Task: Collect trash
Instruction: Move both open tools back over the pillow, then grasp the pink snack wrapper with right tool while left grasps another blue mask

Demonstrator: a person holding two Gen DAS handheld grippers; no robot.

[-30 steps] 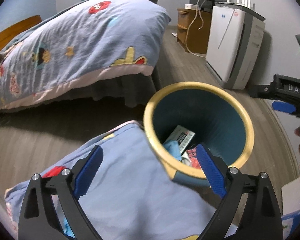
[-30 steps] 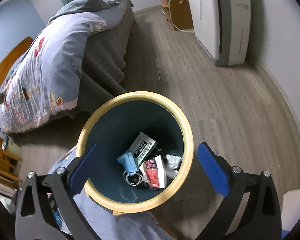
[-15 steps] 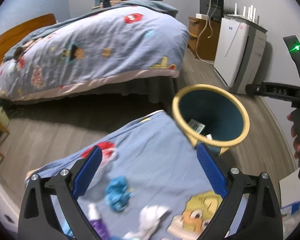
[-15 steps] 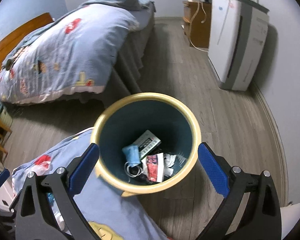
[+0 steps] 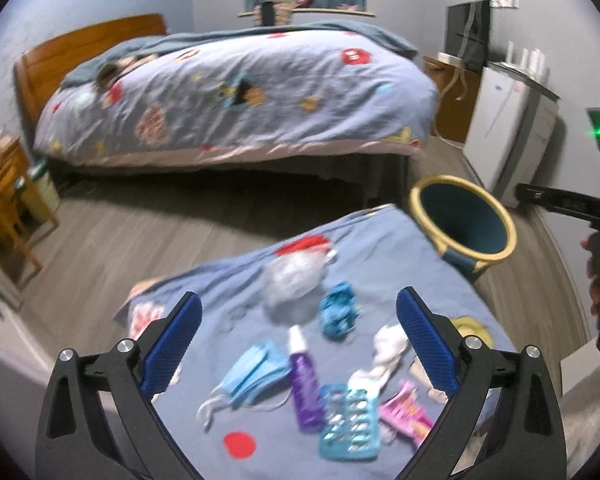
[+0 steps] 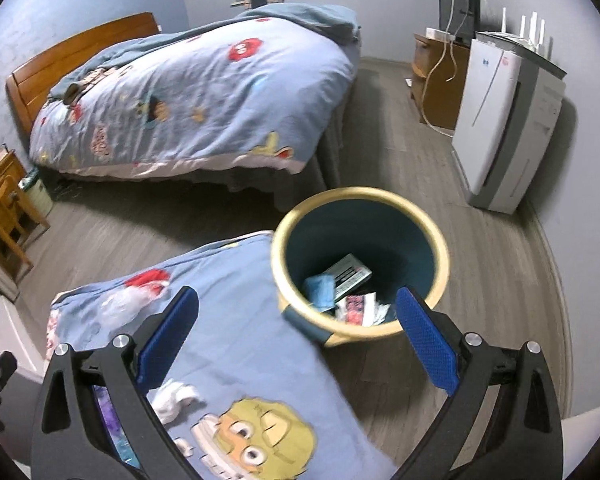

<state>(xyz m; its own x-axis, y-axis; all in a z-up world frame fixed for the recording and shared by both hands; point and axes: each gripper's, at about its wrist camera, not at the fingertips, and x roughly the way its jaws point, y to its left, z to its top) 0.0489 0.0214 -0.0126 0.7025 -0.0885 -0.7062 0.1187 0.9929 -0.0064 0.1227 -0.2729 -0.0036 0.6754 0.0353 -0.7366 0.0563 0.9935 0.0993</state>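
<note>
Trash lies on a blue cartoon-print cloth [image 5: 380,248]: a clear plastic bag [image 5: 294,282], a crumpled blue wad [image 5: 338,314], a blue face mask [image 5: 252,374], a purple tube [image 5: 306,382], a blister pack [image 5: 350,422], white tissue [image 5: 388,346] and a pink wrapper [image 5: 406,414]. My left gripper [image 5: 296,346] is open and empty above them. A teal bin with a yellow rim [image 6: 440,248] stands past the cloth's far right corner and holds several discarded items [image 6: 340,286]. My right gripper [image 6: 296,346] is open and empty over the cloth edge [image 6: 240,320] near the bin.
A bed with a blue patterned duvet [image 6: 204,104] fills the back. A white air purifier [image 6: 504,128] and a wooden cabinet [image 6: 436,84] stand along the right wall. Wooden furniture [image 5: 4,196] stands at the left. The floor is grey wood planks [image 6: 500,280].
Both grippers have pulled back and up from the bin. The left view has swung from the bin to the trash on the cloth. Both stay open and empty.
</note>
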